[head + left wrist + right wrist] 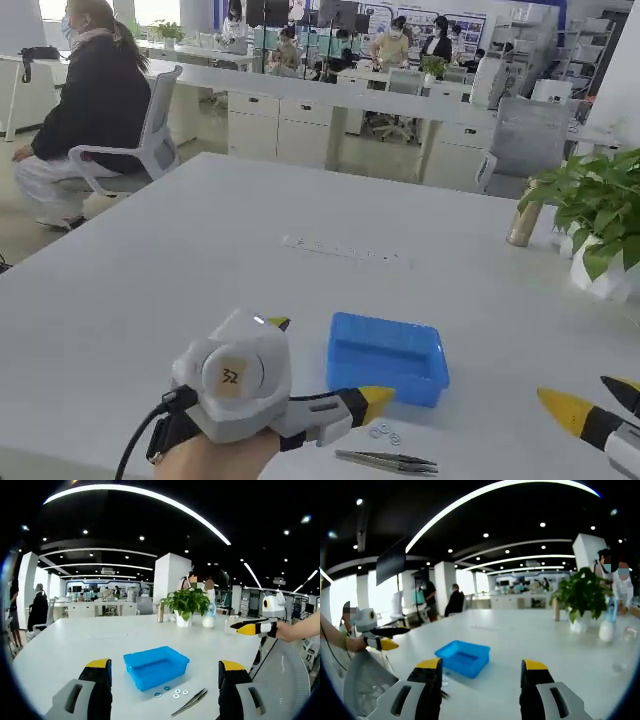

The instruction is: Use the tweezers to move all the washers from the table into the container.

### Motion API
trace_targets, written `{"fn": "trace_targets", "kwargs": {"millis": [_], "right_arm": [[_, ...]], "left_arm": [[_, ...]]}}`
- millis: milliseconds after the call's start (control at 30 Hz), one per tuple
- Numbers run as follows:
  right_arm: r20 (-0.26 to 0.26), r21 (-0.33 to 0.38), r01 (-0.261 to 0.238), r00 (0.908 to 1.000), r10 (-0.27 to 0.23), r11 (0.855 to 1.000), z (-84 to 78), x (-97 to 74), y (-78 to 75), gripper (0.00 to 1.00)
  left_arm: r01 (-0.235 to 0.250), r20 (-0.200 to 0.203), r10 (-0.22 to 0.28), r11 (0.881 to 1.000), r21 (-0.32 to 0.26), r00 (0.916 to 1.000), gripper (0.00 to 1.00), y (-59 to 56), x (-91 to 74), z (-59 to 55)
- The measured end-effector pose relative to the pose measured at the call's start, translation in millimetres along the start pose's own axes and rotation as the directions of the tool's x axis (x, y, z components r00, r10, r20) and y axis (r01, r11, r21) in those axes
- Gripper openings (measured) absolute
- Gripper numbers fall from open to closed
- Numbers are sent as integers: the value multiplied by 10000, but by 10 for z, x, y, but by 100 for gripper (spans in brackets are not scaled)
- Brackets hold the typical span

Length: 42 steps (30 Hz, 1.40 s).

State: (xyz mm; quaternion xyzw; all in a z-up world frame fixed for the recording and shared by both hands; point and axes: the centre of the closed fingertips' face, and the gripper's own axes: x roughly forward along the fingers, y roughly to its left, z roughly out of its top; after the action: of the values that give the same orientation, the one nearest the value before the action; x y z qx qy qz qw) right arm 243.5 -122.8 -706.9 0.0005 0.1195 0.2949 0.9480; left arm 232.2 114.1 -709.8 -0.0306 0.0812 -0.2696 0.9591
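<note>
**Washers [172, 692] and tweezers [190, 702] lie on the table [75, 645]**

The left gripper [165, 664] hangs over the table with its jaws spread wide, holding nothing. In its own view the washers lie between the jaws, just in front of the blue container [155, 677]. The tweezers lie just beside them, nearer the gripper. The right gripper [482, 665], likewise spread and holding nothing, is well apart to the right, facing the container.
</note>
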Motion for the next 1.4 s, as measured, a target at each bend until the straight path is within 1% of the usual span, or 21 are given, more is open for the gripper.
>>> {"fn": "trace_targets", "kwargs": {"millis": [100, 267, 500, 567, 967, 1133, 1233, 1267, 1300, 1333, 1367, 1400], "right_arm": [[-1, -59, -3, 10000, 3, 10000, -4, 3, -16, 57], [-14, 11, 33, 10000, -33, 10000, -26, 8, -101, 57], [-69, -3, 64, 10000, -64, 10000, -33, 9, -86, 57], [-68, -9, 78, 9999, -78, 10000, -27, 4, -55, 57], [-134, -125, 60, 9999, -62, 9999, -46, 22, -103, 58], [0, -85, 92, 10000, -92, 9999, -18, 12, -98, 58], [175, -61, 227, 9996, -226, 9997, 15, -9, -102, 58], [230, -30, 289, 9993, -288, 9996, 28, -14, -107, 58], [263, -10, 301, 9992, -301, 9995, 36, -16, -110, 58], [295, 40, 315, 9991, -316, 9995, 42, -22, -117, 58], [304, 60, 318, 9990, -320, 9995, 43, -23, -120, 58], [389, 140, 286, 9988, -291, 9995, 59, -32, -111, 58]], "left_arm": [[6, 2, -6, 10000, -56, 10000, 91, 2, 0, -2], [-15, -21, 15, 10000, -75, 10000, 91, 12, 3, -7], [-15, -67, 14, 9999, -114, 10000, 91, 44, 32, -30], [-17, -59, 17, 9999, -123, 10000, 91, 56, 43, -36], [-3, -93, 2, 9999, -112, 10000, 90, 42, 39, -38], [-52, -171, 50, 9999, -138, 9998, 90, 51, 37, -55], [67, -267, -68, 10000, -44, 9996, 90, 28, 41, -72], [77, -372, -78, 10000, -41, 9993, 90, 24, 48, -91], [-24, -478, 24, 10000, 6, 9989, 90, 39, 48, -106], [-188, -464, 193, 9998, 101, 9987, 90, 66, 42, -97], [-203, -410, 208, 9997, 110, 9989, 90, 69, 41, -87], [-238, -241, 239, 9997, 56, 9994, 89, 80, 35, -58]]}}
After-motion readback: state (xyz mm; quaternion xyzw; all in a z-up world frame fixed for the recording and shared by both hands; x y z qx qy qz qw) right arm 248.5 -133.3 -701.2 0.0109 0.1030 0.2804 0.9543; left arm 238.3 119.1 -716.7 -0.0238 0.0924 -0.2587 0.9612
